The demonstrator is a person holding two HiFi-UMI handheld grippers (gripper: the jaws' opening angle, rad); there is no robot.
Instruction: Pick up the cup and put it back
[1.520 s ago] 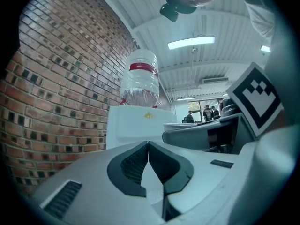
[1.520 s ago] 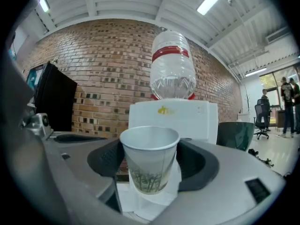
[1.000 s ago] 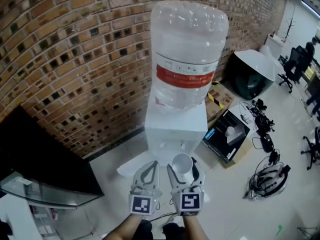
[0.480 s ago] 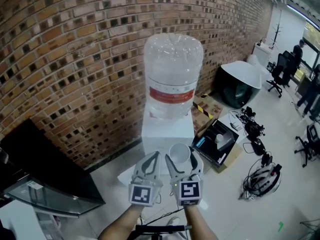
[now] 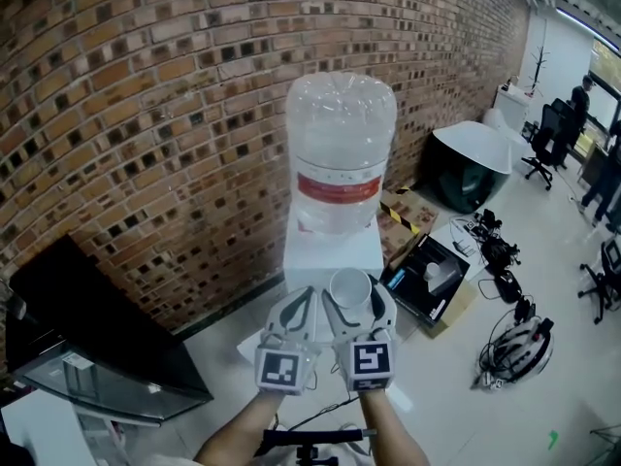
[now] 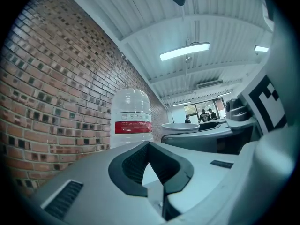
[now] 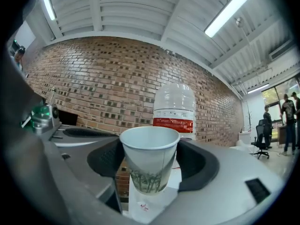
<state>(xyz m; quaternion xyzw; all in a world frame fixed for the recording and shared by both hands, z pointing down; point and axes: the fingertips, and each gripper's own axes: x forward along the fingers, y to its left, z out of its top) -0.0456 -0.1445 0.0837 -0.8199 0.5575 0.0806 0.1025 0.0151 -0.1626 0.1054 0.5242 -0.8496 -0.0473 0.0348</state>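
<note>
A white paper cup (image 5: 350, 287) with a green plant print stands upright between the jaws of my right gripper (image 5: 352, 306), which is shut on it. In the right gripper view the cup (image 7: 150, 159) fills the middle, held by its sides in the right gripper (image 7: 150, 168). My left gripper (image 5: 295, 311) sits just left of it, shut and empty; in its own view the left gripper (image 6: 149, 150) holds nothing. Both hang in front of a white water dispenser (image 5: 333, 252) topped by a big clear bottle (image 5: 340, 153) with a red label.
A brick wall (image 5: 146, 115) runs behind the dispenser. A black glass-fronted cabinet (image 5: 92, 343) stands at the left. On the floor to the right lie an open black case (image 5: 432, 278), cables and headgear (image 5: 514, 348), and a black tub (image 5: 471, 168). People and office chairs (image 5: 572, 115) are far right.
The dispenser looks smaller and farther than a second ago, so the view has drawn back from it. Both grippers keep their place in front, the cup still in the right one.
</note>
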